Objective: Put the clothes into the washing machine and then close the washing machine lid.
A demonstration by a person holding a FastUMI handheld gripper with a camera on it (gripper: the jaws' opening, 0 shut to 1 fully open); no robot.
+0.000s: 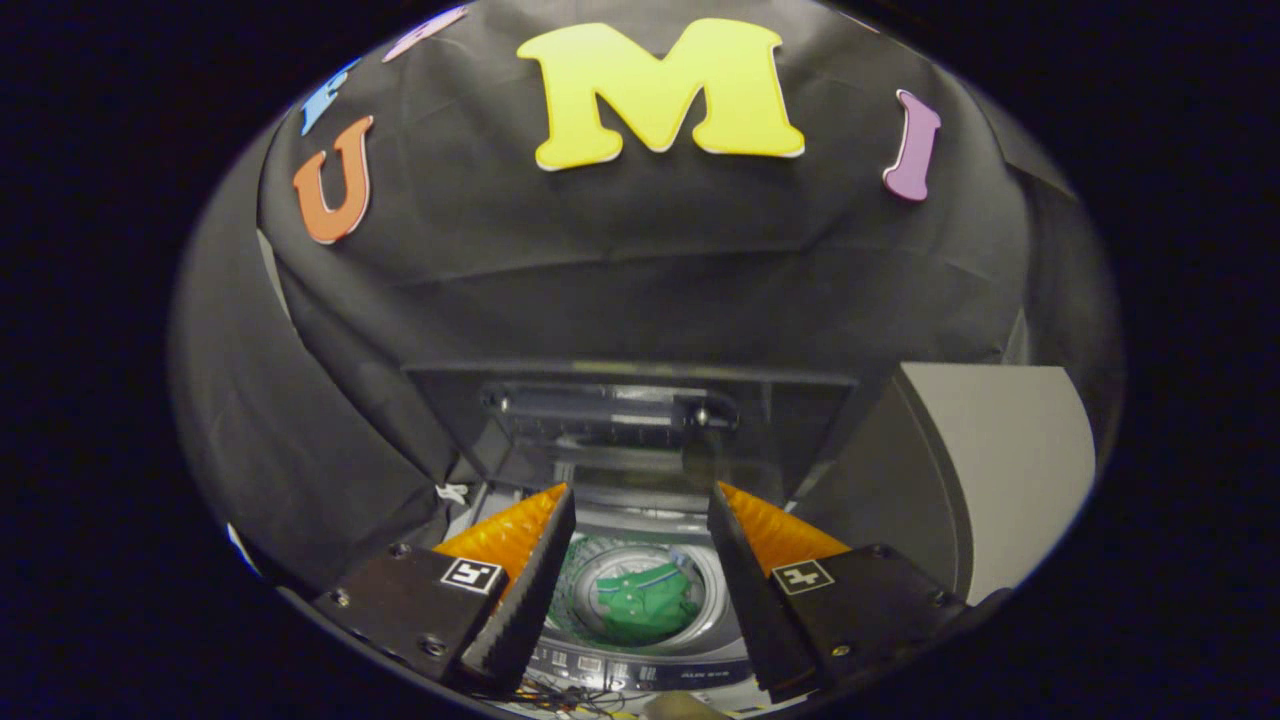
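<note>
Fingers [640, 500]: spread, empty.
Clothes [645, 603]: green, already in drum.
Lid [620, 420]: upright; hook top edge, pull down gently.

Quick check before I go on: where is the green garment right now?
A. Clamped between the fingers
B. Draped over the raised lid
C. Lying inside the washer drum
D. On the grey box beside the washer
C: the green garment lies down inside the washer drum, below the open hand-held gripper, whose fingers are spread apart and hold nothing; the lid stands raised behind.
</note>
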